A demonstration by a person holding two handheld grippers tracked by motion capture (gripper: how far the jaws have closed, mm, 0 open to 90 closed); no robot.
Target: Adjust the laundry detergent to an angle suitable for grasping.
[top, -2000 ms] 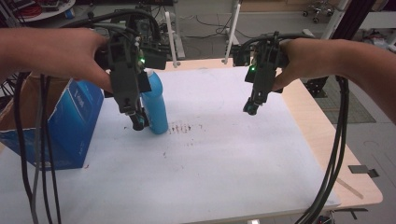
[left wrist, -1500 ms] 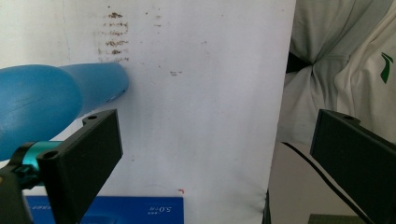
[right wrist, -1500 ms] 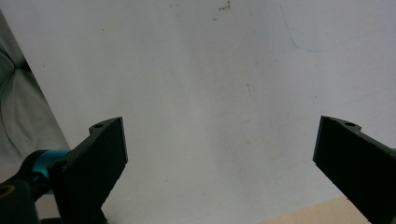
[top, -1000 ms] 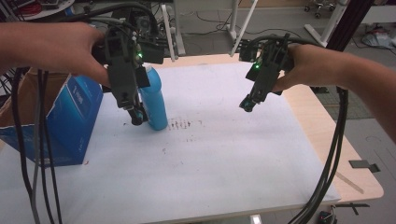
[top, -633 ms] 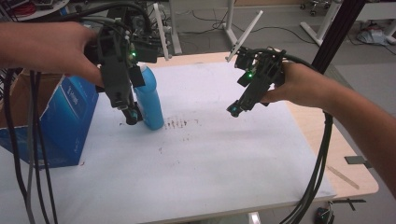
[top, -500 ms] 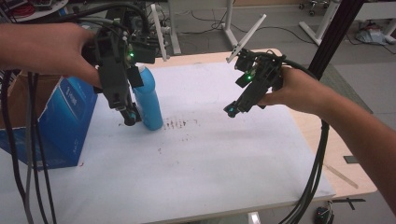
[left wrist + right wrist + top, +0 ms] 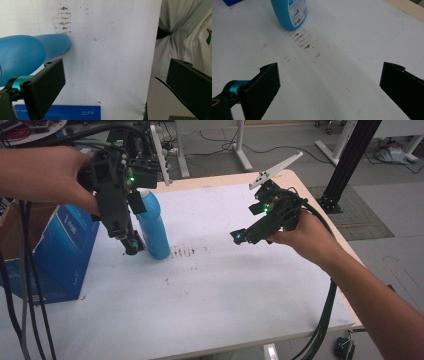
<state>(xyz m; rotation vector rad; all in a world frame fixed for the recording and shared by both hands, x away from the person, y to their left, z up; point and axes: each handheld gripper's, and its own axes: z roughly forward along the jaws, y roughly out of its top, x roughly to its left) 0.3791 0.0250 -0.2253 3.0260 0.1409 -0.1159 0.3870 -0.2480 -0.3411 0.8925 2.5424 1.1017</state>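
Here, bottle (image 7: 151,225) — just beside left gripper (image 7: 131,245).

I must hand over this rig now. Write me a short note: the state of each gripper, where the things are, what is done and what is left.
Left gripper: open, beside the blue bottle, not around it.
Right gripper: open, empty, in the air over the white table cover, pointed toward the bottle.
Bottle: upright, next to brown stains. Blue box at the left table edge.
Done: nothing grasped.
Left: probably grasp the bottle; stains remain.
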